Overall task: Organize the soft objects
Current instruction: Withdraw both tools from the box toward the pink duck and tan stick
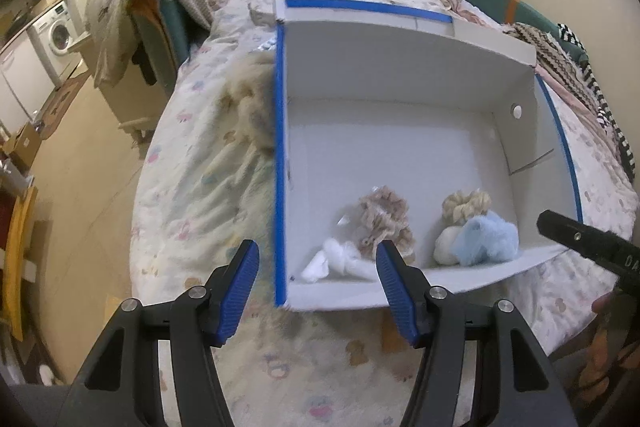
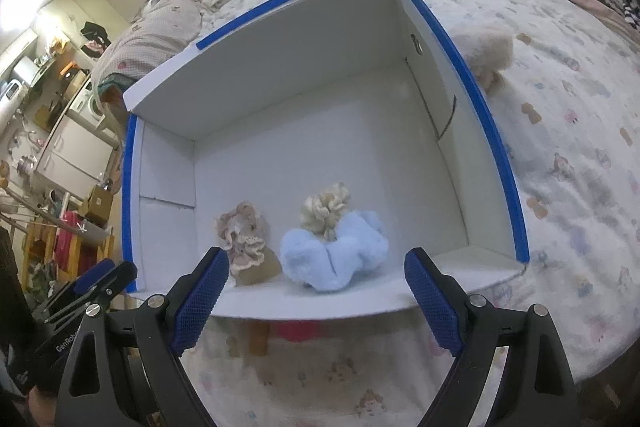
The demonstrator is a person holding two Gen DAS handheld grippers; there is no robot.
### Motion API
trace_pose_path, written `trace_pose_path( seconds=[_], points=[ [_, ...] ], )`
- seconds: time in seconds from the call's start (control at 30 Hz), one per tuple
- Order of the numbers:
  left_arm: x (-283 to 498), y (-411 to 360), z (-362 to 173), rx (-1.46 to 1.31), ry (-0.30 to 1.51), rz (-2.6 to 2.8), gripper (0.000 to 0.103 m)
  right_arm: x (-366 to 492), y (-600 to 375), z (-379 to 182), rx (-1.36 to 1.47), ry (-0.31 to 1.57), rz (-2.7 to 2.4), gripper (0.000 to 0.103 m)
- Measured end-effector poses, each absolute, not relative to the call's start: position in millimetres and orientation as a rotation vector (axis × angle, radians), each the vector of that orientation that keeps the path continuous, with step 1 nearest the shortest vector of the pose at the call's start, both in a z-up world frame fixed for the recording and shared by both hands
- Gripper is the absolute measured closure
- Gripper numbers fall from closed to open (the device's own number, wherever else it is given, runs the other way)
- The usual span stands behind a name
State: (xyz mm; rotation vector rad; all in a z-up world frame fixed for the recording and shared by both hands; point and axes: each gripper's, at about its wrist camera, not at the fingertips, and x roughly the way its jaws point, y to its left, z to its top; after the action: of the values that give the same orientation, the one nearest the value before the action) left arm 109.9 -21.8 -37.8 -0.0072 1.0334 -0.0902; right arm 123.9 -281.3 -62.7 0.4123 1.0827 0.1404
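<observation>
Both grippers, left and right, hover with jaws apart and empty near the white blue-taped cardboard box on the bed. Fluffy light-blue scrunchie and the beige ones sit inside; a fuzzy cream item, maybe a plush, lies outside the box wall. Risk: a reach nudging the light box across the quilt.

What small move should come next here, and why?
Probably move the right gripper toward the fluffy beige item lying on the bedspread just outside the white box. Both grippers are open and empty, and the blue scrunchie and other soft pieces already sit inside, so that item looks like what is left. The left gripper could take it too.
</observation>
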Motion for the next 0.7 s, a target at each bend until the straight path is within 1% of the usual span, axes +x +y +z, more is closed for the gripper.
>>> trace_pose_path(
  seconds=[0.2, 0.3, 0.47, 0.7],
  points=[
    [92, -11, -50, -0.011, 1.057, -0.069, 0.045, 105, -283, -59, 0.424, 1.051, 0.148, 0.008],
    [83, -8, -58, -0.028, 1.082, -0.07, 0.041, 95, -284, -59, 0.442, 1.047, 0.153, 0.008],
    [76, -11, -74, -0.05, 1.133, -0.076, 0.041, 88, -284, -78, 0.482, 1.13, 0.145, 0.008],
    [79, -34, -101, -0.051, 1.235, -0.124, 0.041, 90, -288, -93, 0.499, 1.183, 0.113, 0.008]
  ],
)
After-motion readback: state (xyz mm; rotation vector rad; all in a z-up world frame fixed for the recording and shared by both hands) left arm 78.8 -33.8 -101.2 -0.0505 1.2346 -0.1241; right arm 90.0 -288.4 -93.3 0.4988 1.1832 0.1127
